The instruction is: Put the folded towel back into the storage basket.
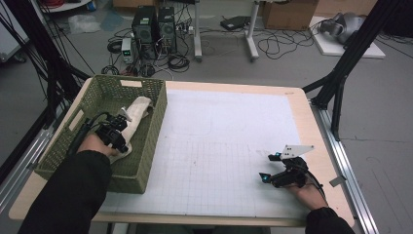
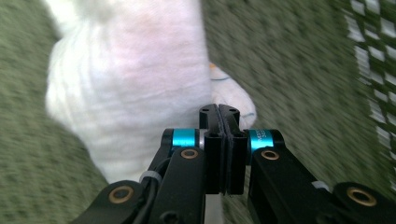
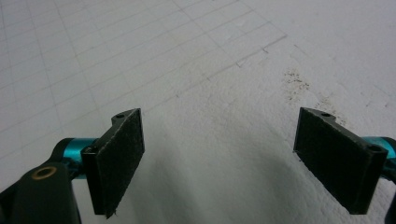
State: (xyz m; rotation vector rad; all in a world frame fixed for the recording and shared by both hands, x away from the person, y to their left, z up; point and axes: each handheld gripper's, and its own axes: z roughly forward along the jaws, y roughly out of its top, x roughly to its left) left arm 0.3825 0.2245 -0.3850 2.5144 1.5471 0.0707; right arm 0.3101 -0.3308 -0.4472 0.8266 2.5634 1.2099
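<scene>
One green woven basket [image 1: 146, 161], one white cloth [image 1: 138, 111], two grippers, one desk [image 1: 311, 122].

Basket: at 9 o'clock on the desk, against its left edge. Cloth: inside the basket, bunched toward its 12 o'clock end. Left gripper [image 1: 115, 132]: down in the basket, forearm entering from 7 o'clock; its fingers [image 2: 224, 122] are pressed flat together, with the cloth lying just past their tips and nothing visibly between them. Right gripper [image 1: 271, 168]: low at 4 o'clock, pointing toward 9 o'clock, fingers [image 3: 119, 158] spread wide and empty over the white grid mat [image 1: 229, 146]. The mat between basket and right gripper lies bare.
</scene>
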